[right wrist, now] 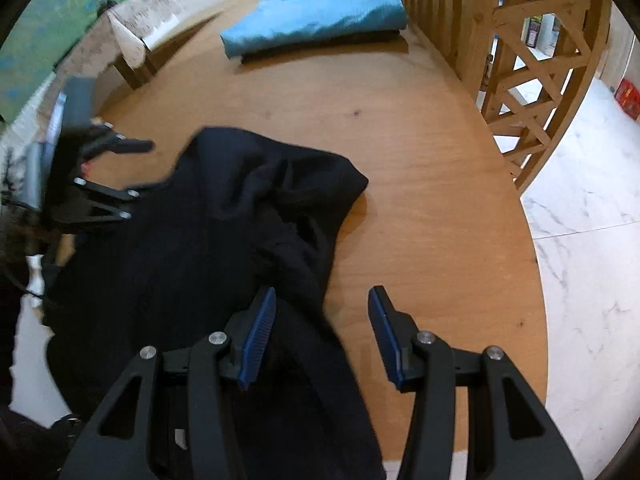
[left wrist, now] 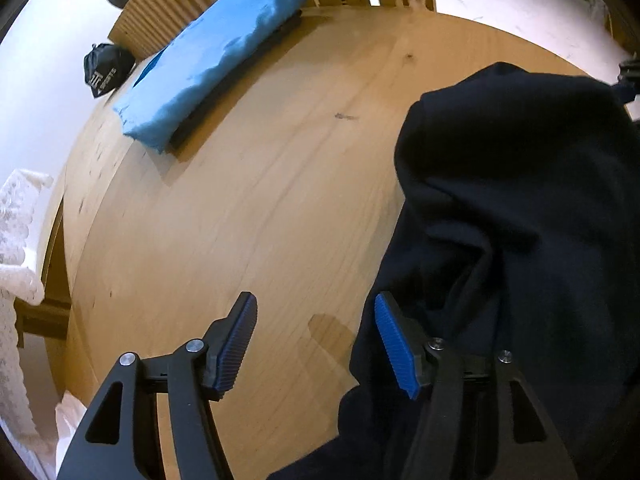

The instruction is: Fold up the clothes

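Navy garment [right wrist: 224,232] lies rumpled on the wooden table [right wrist: 420,184]: soft, limp, light; pinch an edge, likely near each gripper. Left gripper [left wrist: 316,344] and right gripper [right wrist: 322,336] both spread wide, holding nothing.

Wooden table [right wrist: 420,168], seemingly marble floor [right wrist: 580,240]

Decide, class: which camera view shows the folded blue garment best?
The right wrist view: the folded blue garment lies squarely in frame, its folded edges clear, atop a dark folded item. The left wrist view shows the garment at a slant near the frame's edge, more distorted.
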{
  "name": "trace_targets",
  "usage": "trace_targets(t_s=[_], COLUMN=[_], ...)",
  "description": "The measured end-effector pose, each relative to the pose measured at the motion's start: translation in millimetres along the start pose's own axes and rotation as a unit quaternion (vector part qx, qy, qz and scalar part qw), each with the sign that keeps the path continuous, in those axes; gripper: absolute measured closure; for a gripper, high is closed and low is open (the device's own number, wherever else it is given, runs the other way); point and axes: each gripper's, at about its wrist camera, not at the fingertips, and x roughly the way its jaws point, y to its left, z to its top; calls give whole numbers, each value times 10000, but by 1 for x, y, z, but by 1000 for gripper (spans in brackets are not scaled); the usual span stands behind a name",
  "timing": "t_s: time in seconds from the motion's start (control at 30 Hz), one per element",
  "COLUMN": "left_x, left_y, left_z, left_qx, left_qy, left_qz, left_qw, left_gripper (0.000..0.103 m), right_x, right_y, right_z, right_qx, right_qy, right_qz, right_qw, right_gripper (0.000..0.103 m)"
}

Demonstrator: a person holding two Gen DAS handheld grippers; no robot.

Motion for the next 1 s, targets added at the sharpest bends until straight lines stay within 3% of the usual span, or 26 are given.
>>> trace_targets(t_s=[0.13,0.23,0.33,0.43,0.5,0.53,0.57,0.6,0.67,0.83,0.9,1.0], left_x=[-3,-2,8,10,10,10,6,2,-6,-27,-45,-78], left_y=[15,22,14,6,3,1,1,2,2,4,27,63], left_z=[-2,-4,-5,-2,0,1,0,-2,-5,-12,-23,-48], left_qx=[-226,-410,-312,-347,-431,-473,-548,-633,-802,-1223,-1606,-2066], left_qy=[-83,-47,145,80,53,39,-26,-107,-267,-668,-970,-1332], left_qz=[-52,-438,-667,-967,-1287,-1447,-1536,-1605,-1741,-2076,-2275,-1919], left_qw=[9997,9982,9972,9947,9907,9883,9866,9849,9811,9682,9555,9501], left_gripper=[39,38,38,38,46,66,93,101,102,102,102,102], right_x=[-5,2,9,26,37,40,41,40,32,-12,-33,-64], right_y=[2,12,23,19,18,18,19,20,21,26,29,36], right_z=[1,4,8,9,7,5,4,3,2,7,13,25], right_qx=[-44,-251,-457,-334,-341,-362,-390,-421,-415,-399,-416,-453], right_qy=[-11,27,64,280,379,409,395,389,246,-266,-520,-948], right_qz=[146,132,119,332,368,364,392,407,327,341,298,165], right_qw=[9999,9996,9989,9985,9980,9978,9977,9975,9983,9983,9973,9943], right_gripper=[53,44,43,43,43,47,73,82,92,94,96,97])
